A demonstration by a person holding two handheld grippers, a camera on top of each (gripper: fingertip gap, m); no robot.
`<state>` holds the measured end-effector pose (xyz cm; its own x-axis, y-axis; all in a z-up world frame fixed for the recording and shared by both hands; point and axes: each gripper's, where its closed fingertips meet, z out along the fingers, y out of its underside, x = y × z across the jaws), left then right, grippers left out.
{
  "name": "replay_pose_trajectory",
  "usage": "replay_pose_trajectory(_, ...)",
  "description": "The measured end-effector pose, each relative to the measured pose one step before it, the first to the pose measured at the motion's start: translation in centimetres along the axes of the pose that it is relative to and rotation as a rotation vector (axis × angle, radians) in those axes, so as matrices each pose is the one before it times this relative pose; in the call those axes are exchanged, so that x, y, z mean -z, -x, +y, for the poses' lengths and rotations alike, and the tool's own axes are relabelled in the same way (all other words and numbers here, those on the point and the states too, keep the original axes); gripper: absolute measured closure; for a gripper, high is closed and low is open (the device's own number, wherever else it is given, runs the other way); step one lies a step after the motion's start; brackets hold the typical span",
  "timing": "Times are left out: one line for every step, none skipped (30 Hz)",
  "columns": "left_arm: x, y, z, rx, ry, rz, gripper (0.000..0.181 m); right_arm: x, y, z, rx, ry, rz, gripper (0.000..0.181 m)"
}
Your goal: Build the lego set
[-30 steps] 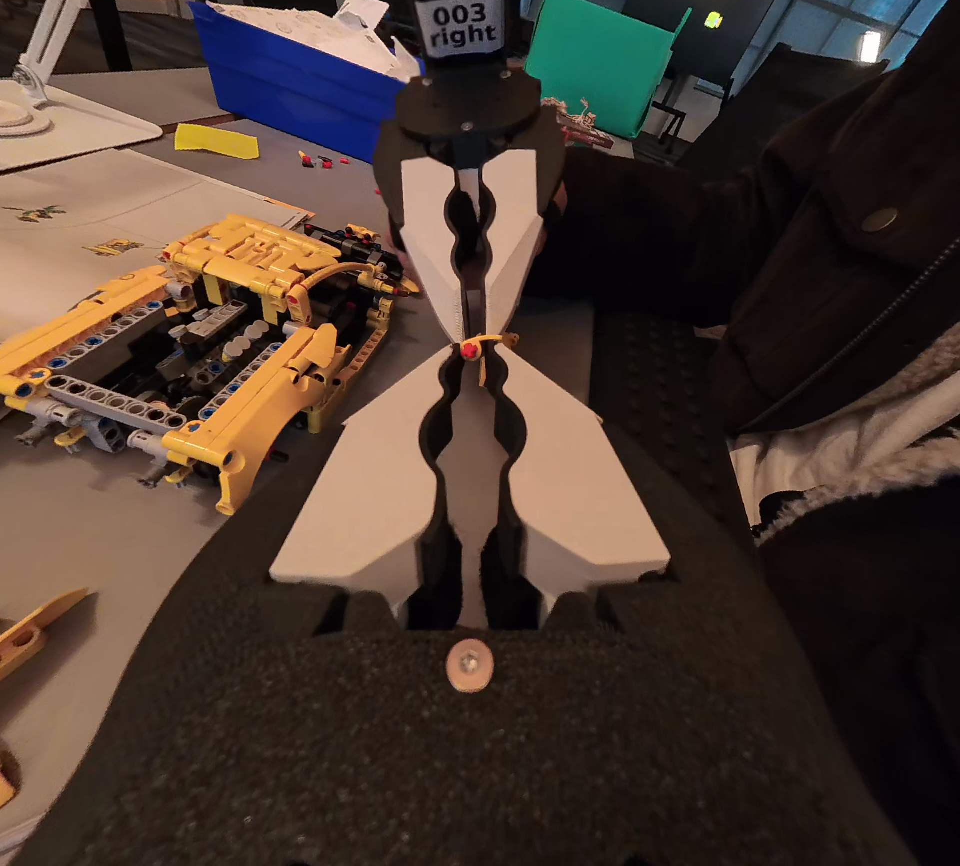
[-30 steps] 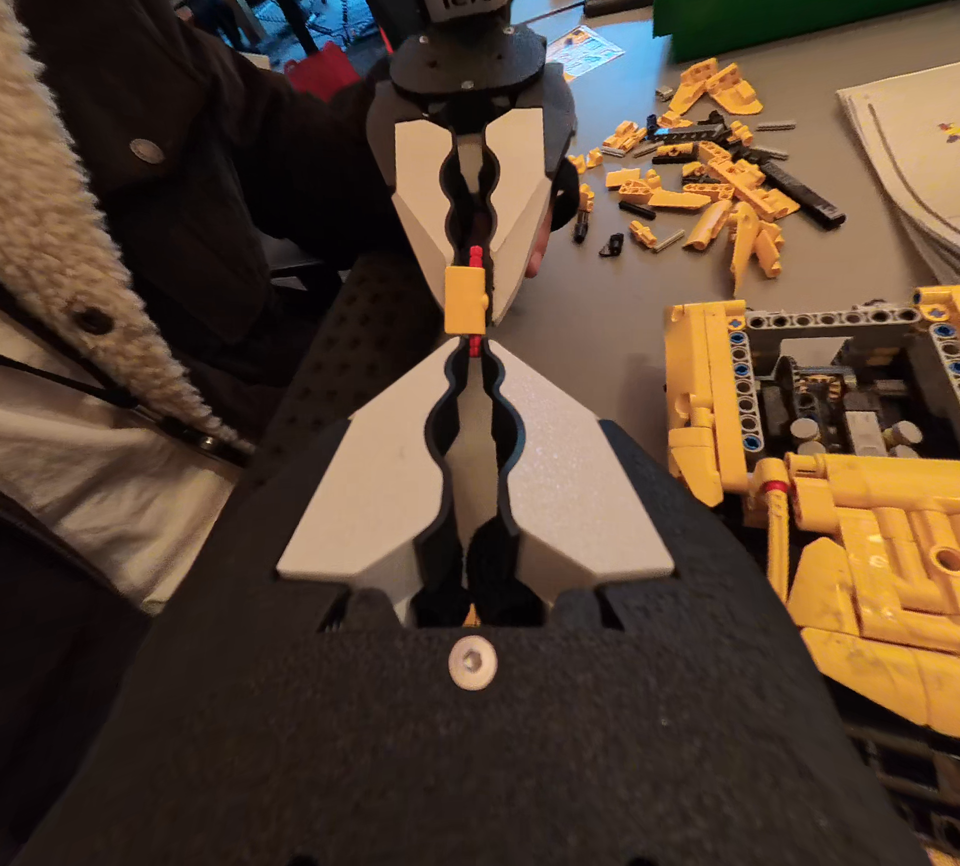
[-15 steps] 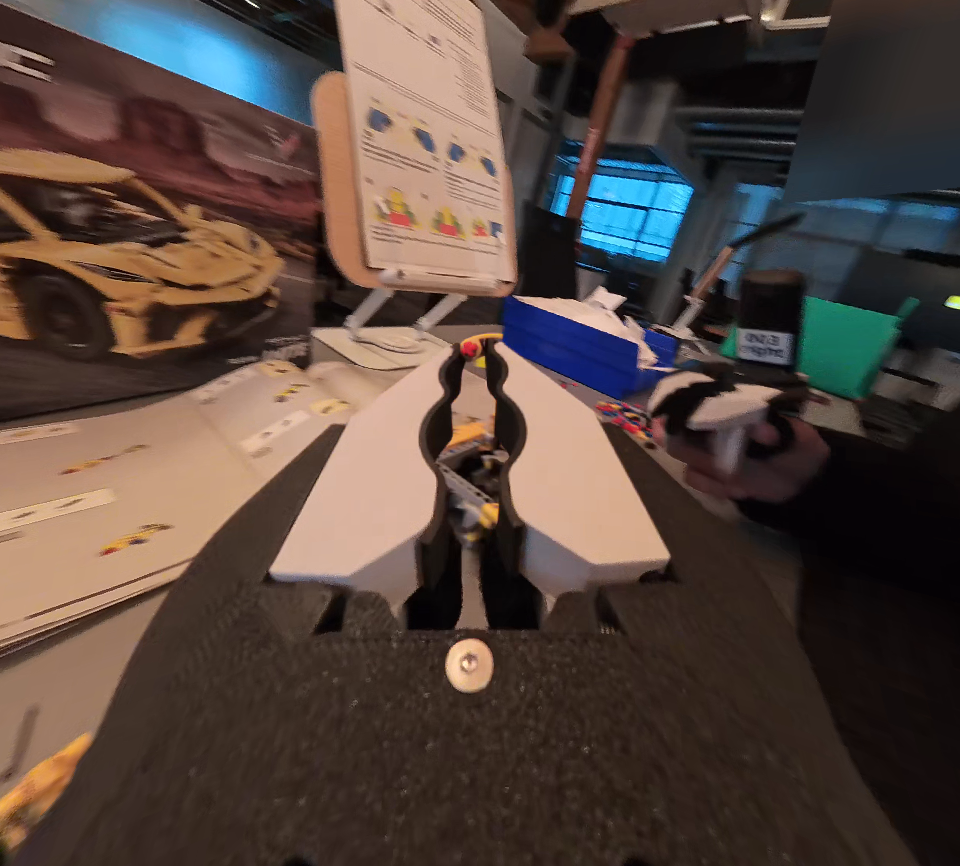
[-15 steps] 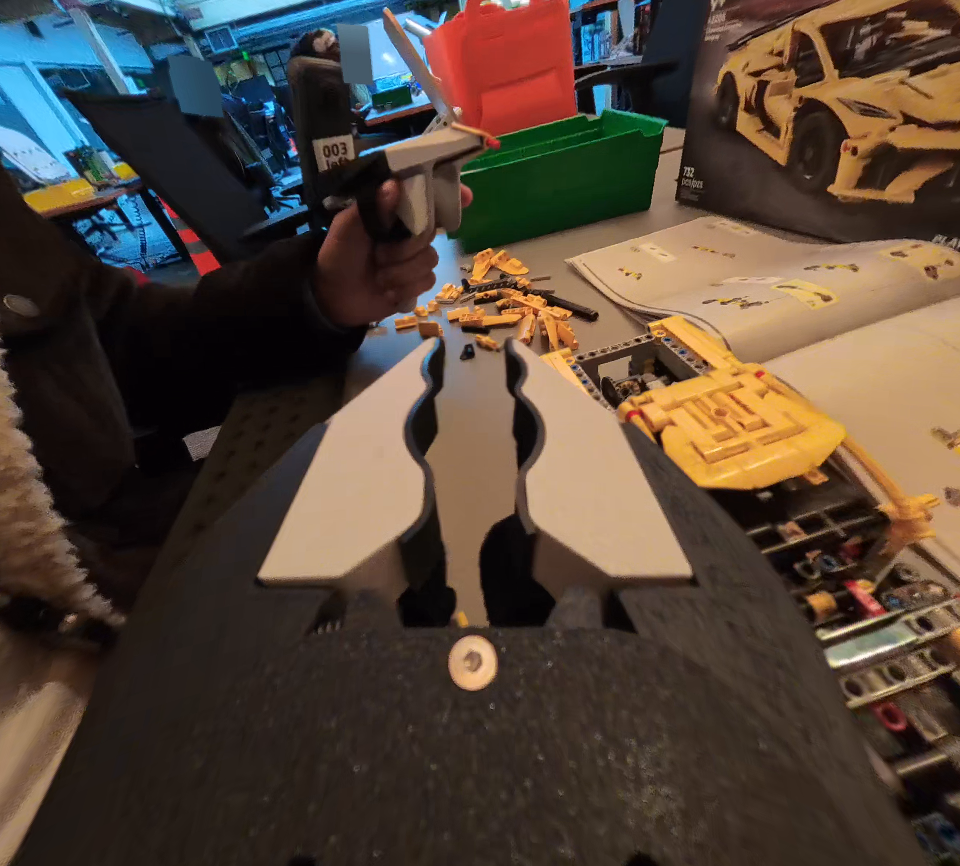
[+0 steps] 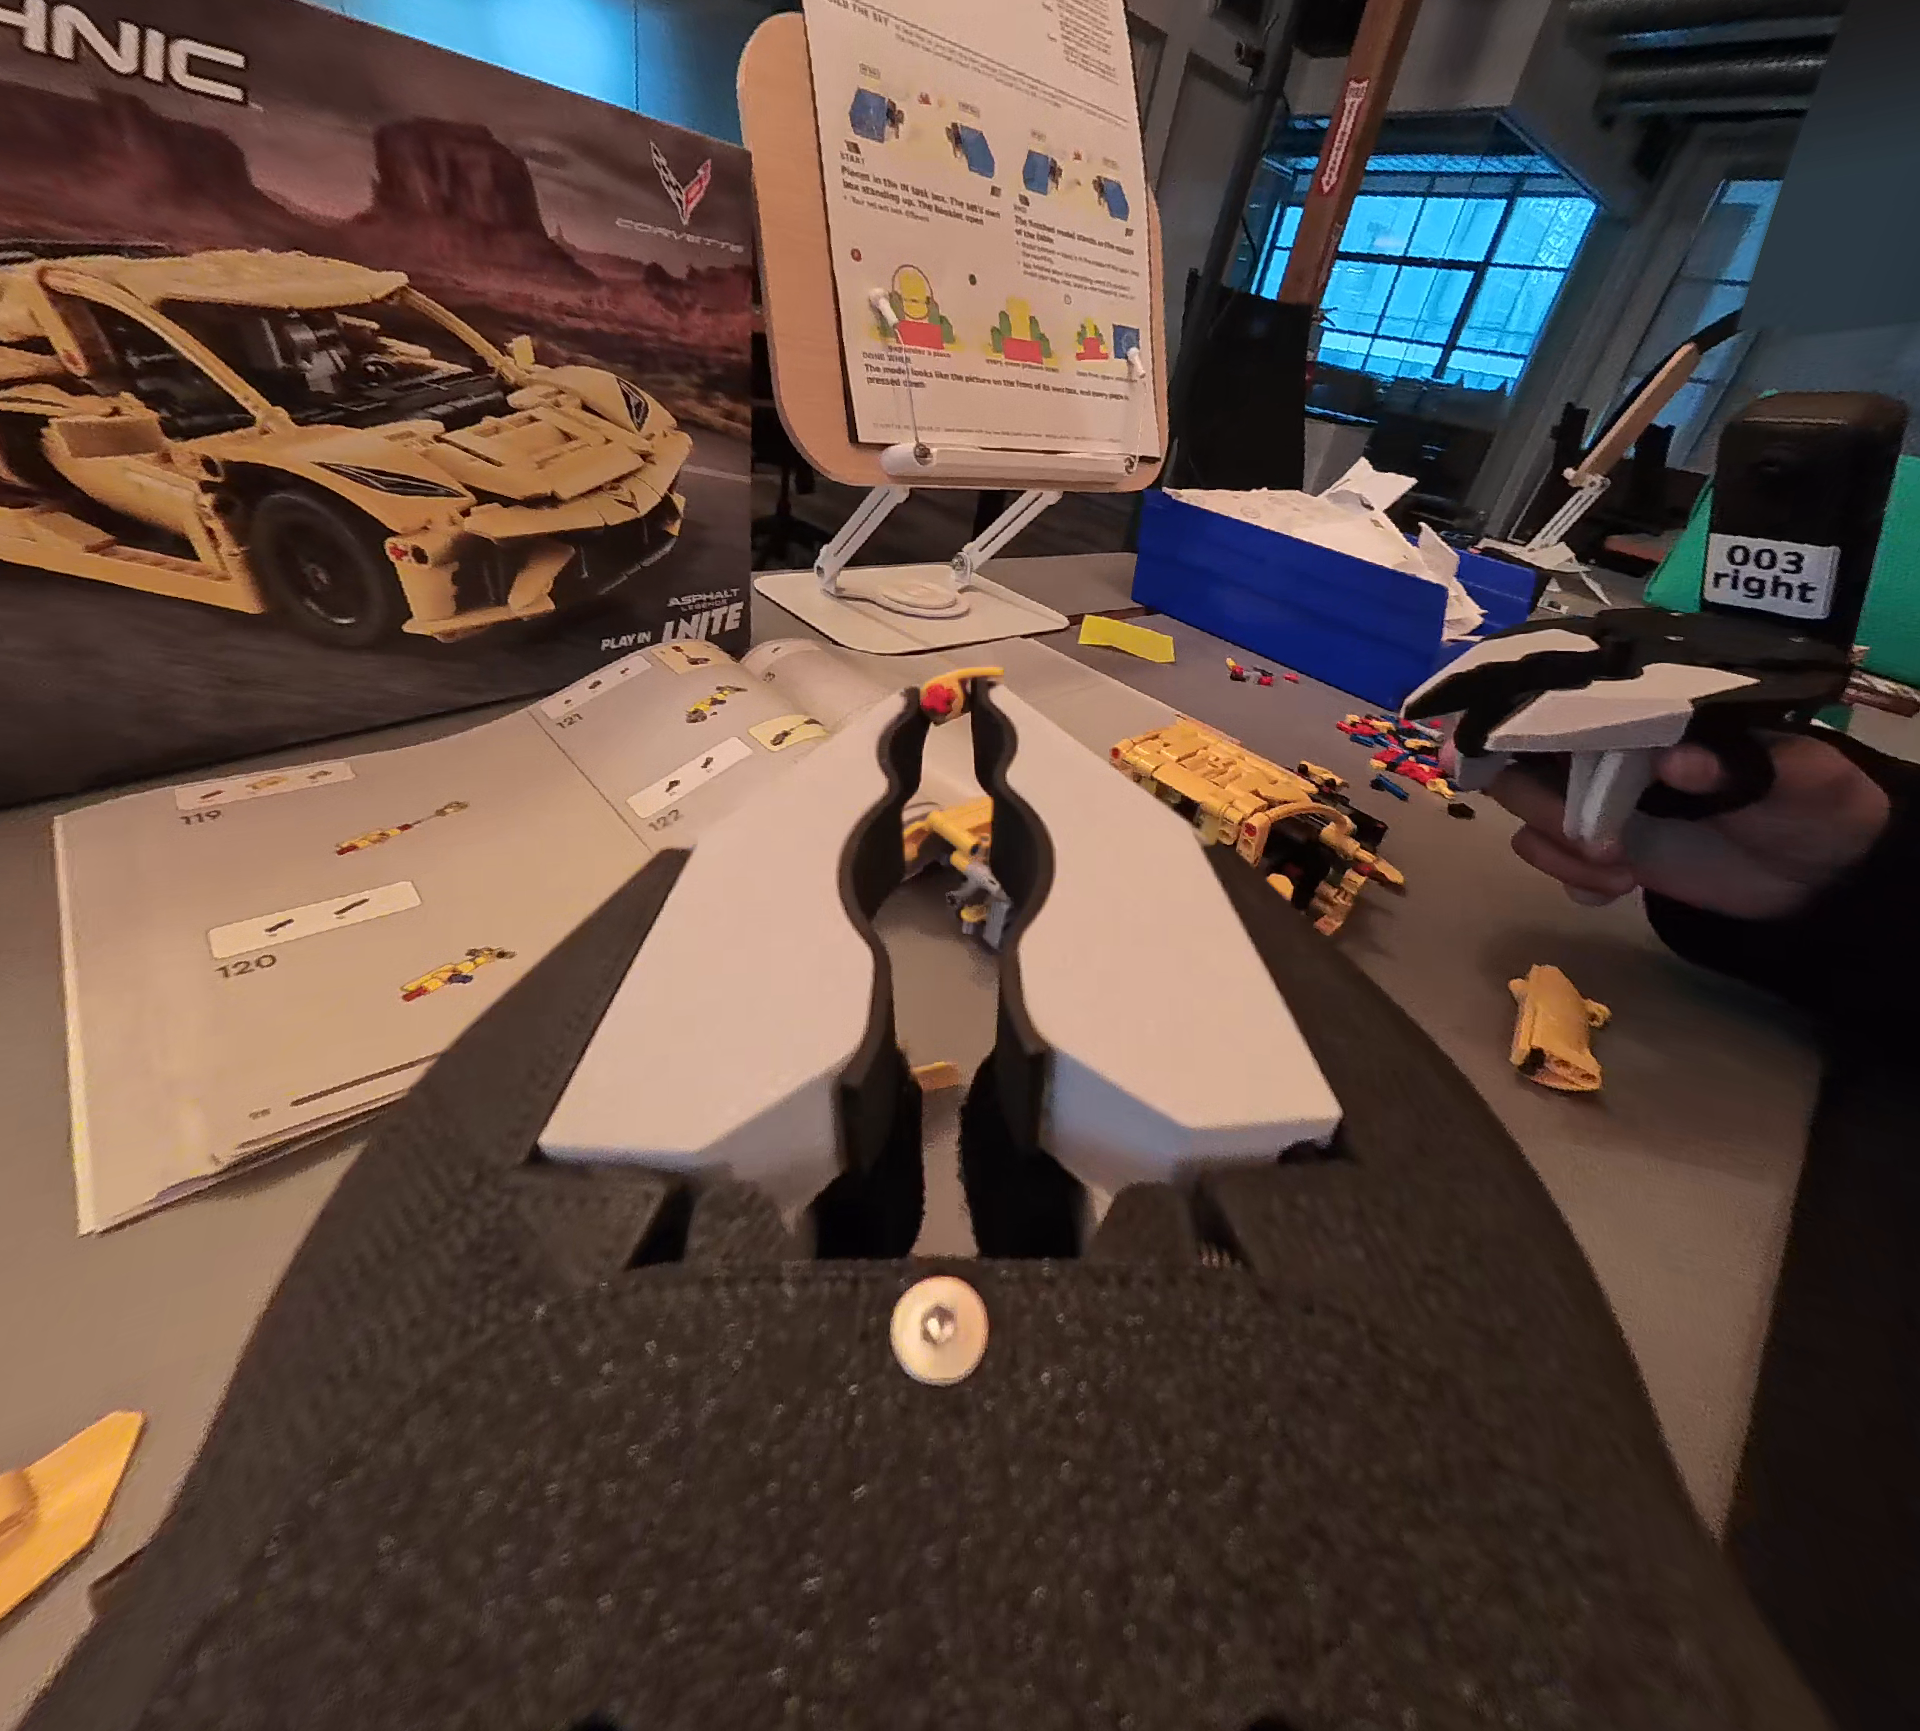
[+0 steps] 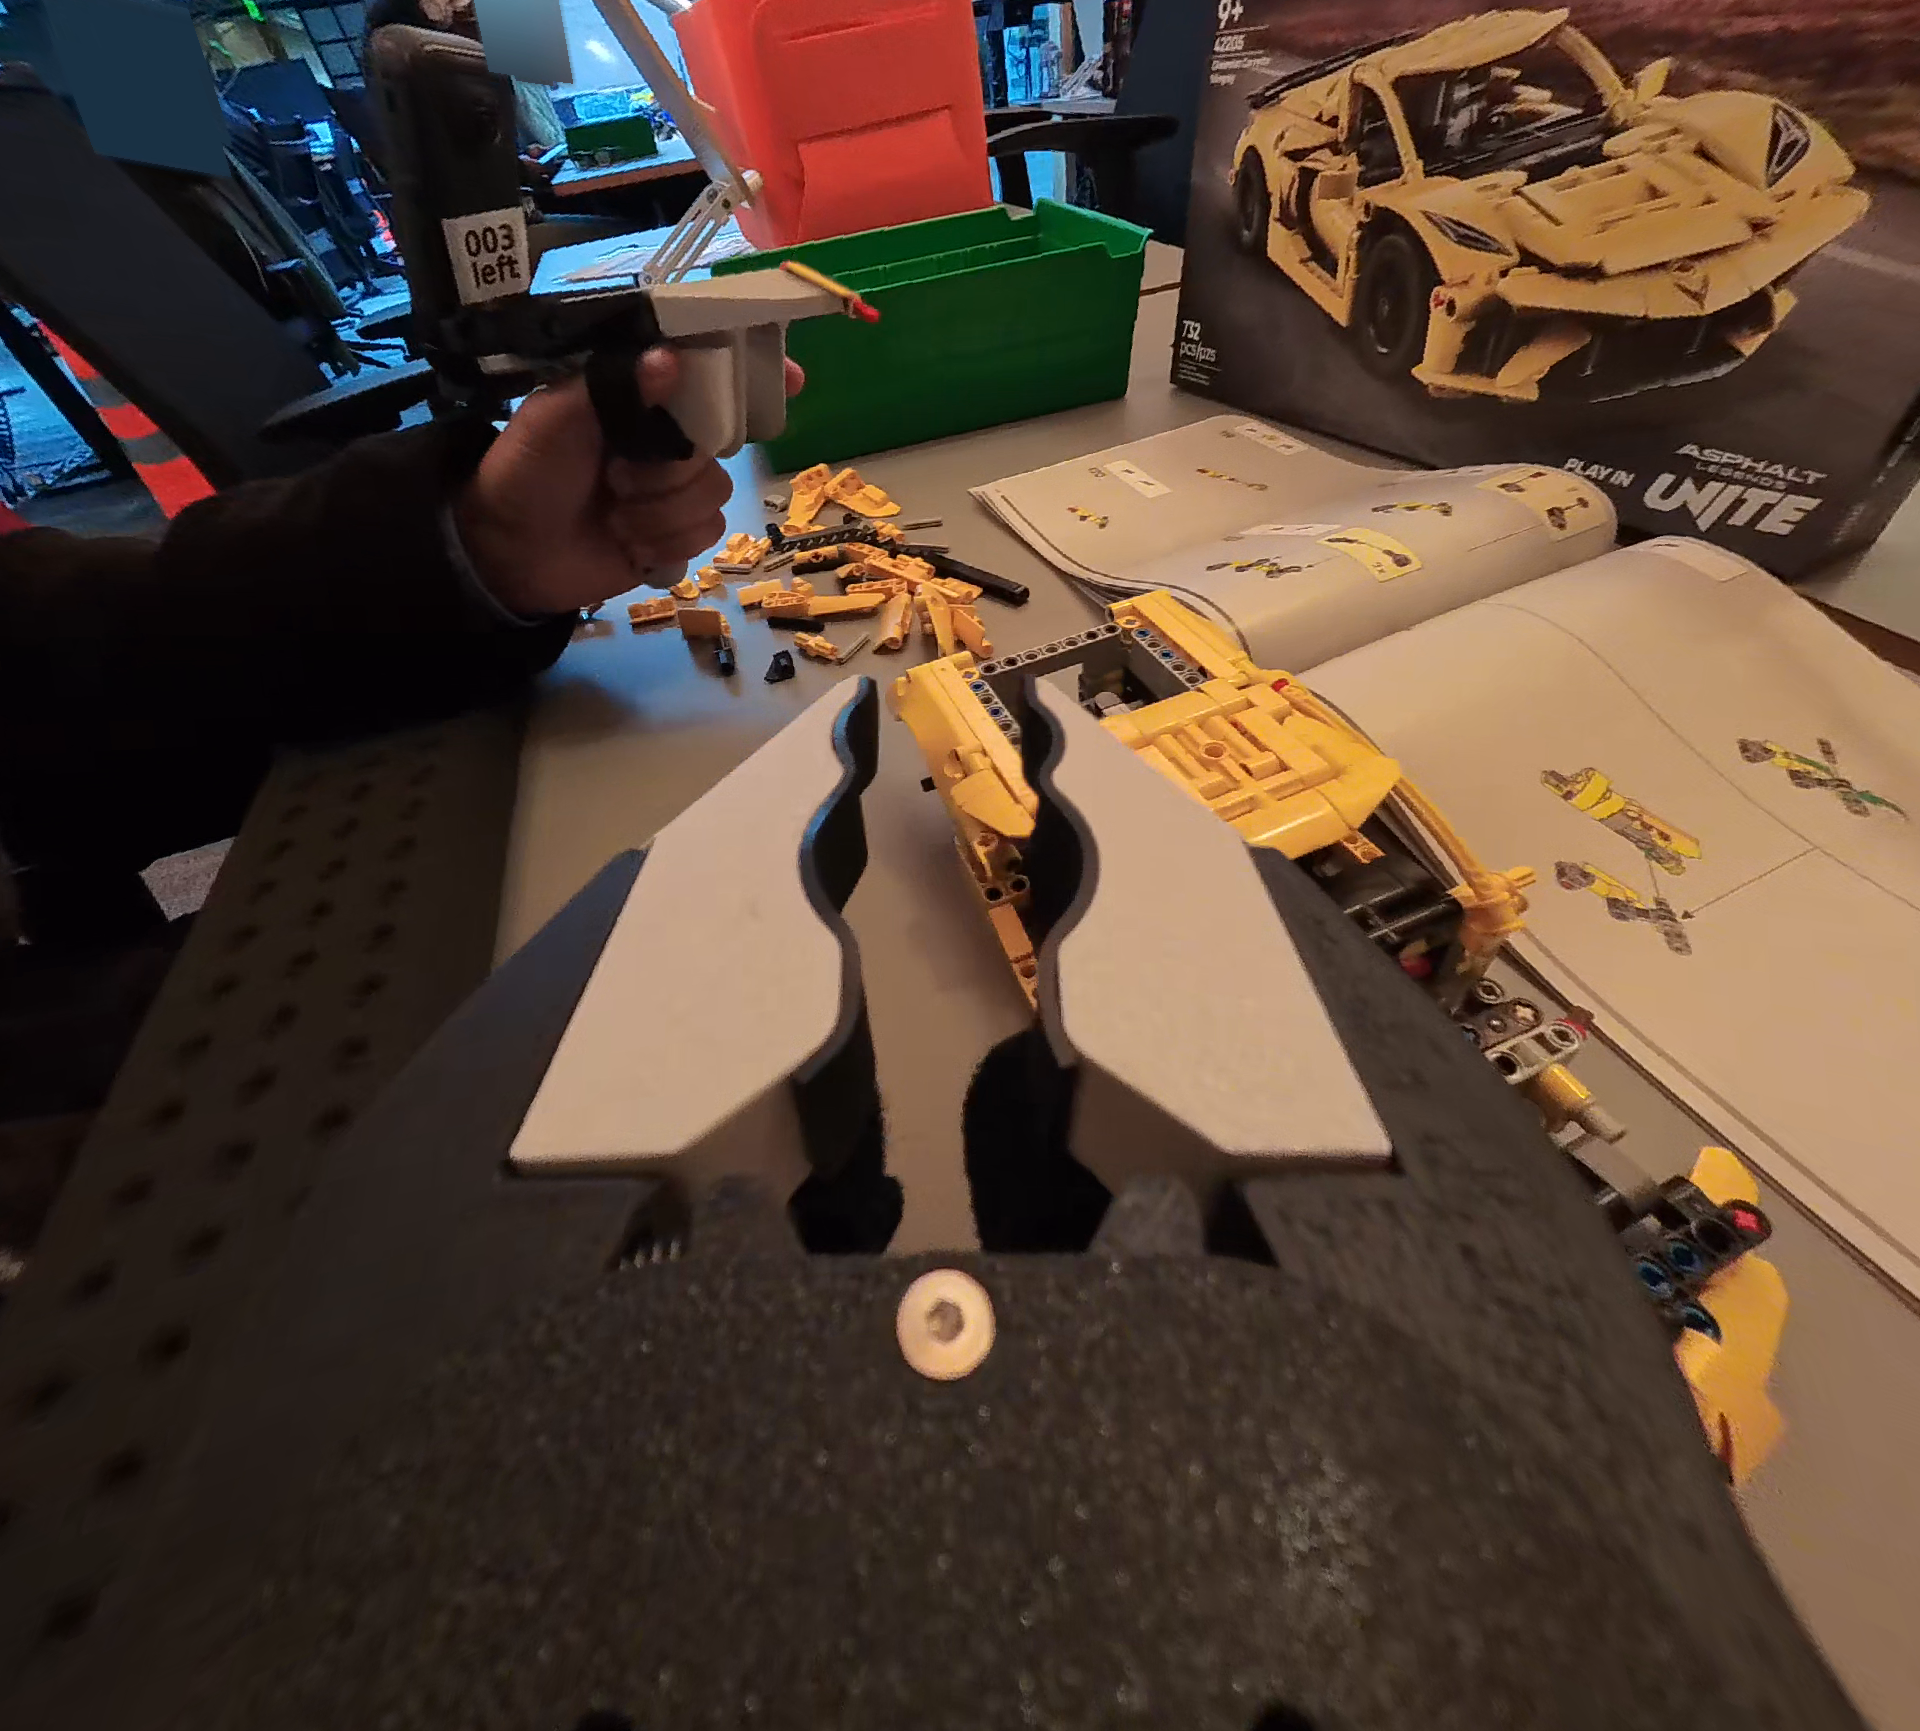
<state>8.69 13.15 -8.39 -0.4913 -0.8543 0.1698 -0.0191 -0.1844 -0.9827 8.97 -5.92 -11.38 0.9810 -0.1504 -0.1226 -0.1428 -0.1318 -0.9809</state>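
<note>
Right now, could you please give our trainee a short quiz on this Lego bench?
1. True or false: the right tool is shut on a brick.
2. What does the left tool pinch at its tips?
3. The loose pile of small yellow and black bricks lies nearest: A the green plastic bin, B the printed set box, C the open instruction booklet.

Key:
1. False; it is open, empty.
2. A thin yellow rod with a red end.
3. A.
</note>
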Motion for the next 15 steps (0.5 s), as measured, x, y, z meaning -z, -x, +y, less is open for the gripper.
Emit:
replay_pose_trajectory(-0.016,-0.089,0.020,0.0005,0.0011,0.0047,0.173,0.026,-0.152,-0.016,-0.0050,-0.0014,0.0064,0.155)
replay_pose_trajectory(0.016,-0.075,-0.048,-0.0024,-0.0024,0.0033,0.173,0.016,-0.111,0.006,-0.0043,-0.0013,0.0045,0.156)
replay_pose_trajectory(0.024,-0.121,-0.064,0.0006,-0.0040,0.0061,0.173,0.005,-0.068,0.035,-0.0052,0.0004,0.0012,0.156)
replay_pose_trajectory(0.023,-0.081,-0.046,0.0018,-0.0031,0.0047,0.173,0.003,-0.039,0.036,-0.0055,0.0013,-0.0005,0.156)
replay_pose_trajectory(0.000,-0.029,0.004,0.0017,0.0004,0.0022,0.173,-0.011,-0.022,0.024,-0.0043,0.0003,-0.0008,0.156)
replay_pose_trajectory(-0.003,-0.011,0.024,0.0024,0.0012,0.0010,0.173,-0.005,-0.033,0.004,-0.0041,-0.0006,0.0006,0.156)
replay_pose_trajectory(0.015,-0.003,-0.024,0.0018,-0.0013,0.0007,0.173,-0.005,-0.049,-0.023,-0.0025,-0.0013,0.0018,0.156)
replay_pose_trajectory(0.010,-0.034,-0.038,0.0015,-0.0025,0.0021,0.173,0.008,-0.038,0.011,-0.0004,0.0001,0.0020,0.157)
replay_pose_trajectory(-0.008,-0.024,0.001,0.0028,-0.0003,0.0024,0.173,0.000,-0.029,0.062,0.0009,0.0032,0.0016,0.157)
replay_pose_trajectory(-0.005,0.001,0.053,0.0028,0.0019,0.0006,0.173,-0.014,-0.035,0.069,0.0021,0.0038,0.0024,0.157)
replay_pose_trajectory(0.003,-0.006,0.018,0.0013,0.0007,0.0009,0.173,-0.011,0.004,0.054,0.0025,0.0024,0.0007,0.157)
replay_pose_trajectory(-0.010,-0.050,0.021,0.0023,0.0009,0.0032,0.173,-0.017,0.033,0.046,0.0012,0.0025,0.0002,0.157)
replay_pose_trajectory(-0.020,-0.063,0.055,0.0033,0.0025,0.0040,0.173,-0.007,0.050,0.000,0.0006,0.0026,0.0005,0.157)
replay_pose_trajectory(-0.052,-0.086,0.075,0.0043,0.0030,0.0052,0.173,-0.013,0.082,-0.028,0.0034,0.0010,-0.0017,0.157)
replay_pose_trajectory(-0.087,-0.135,0.130,0.0093,0.0052,0.0099,0.173,-0.027,0.102,-0.057,0.0066,-0.0008,-0.0010,0.157)
